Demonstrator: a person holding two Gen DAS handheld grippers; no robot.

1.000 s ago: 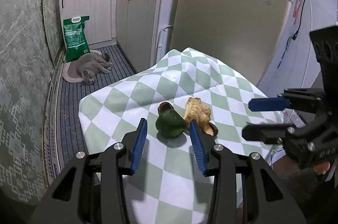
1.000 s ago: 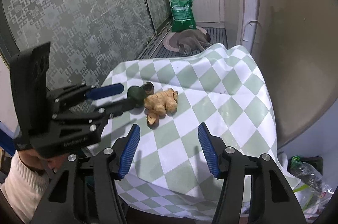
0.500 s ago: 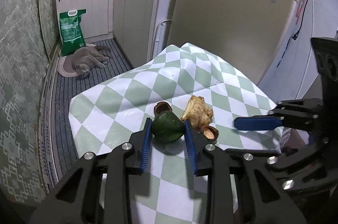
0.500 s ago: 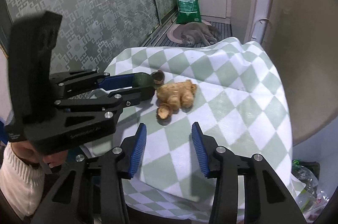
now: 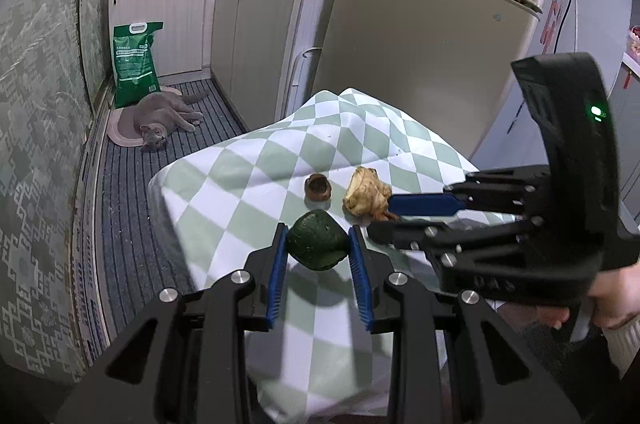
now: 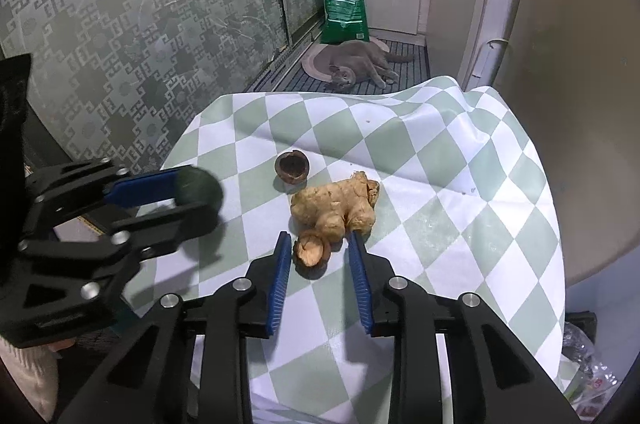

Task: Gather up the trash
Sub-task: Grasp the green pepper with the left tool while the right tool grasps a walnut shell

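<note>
Fridge [image 5: 420, 63] and white cupboards [image 5: 256, 35] are standing tall behind your small table, which is wearing a green and white checked cloth [image 5: 248, 191]. On the floor far off, a grey cat [image 6: 356, 67] is lying on a round mat next to a green bag [image 5: 134, 63]. A clear plastic bag [image 6: 588, 368] is sitting low at the right of the table; you cannot tell what is in it.

Your trash is lying in the middle of the cloth. The biggest bit is the ginger piece [image 6: 336, 203]. A dark empty nut shell [image 6: 292, 165] is sitting just beside it, and a lighter nut shell half [image 6: 312, 250] is touching its near end.

Your left gripper [image 5: 318, 244] is pinching the dark green peel [image 5: 318, 246], with both blue pads pressing its sides. A second ago those pads were standing wide on each side of the peel, and they closed on it since then. The peel is looking lifted a little off the cloth now.

Your right gripper [image 6: 318, 252] is closing around the lighter shell half. The shell is sitting between the blue pads, but they are not touching it yet. A second ago this gripper was much wider and farther back from the trash.
</note>
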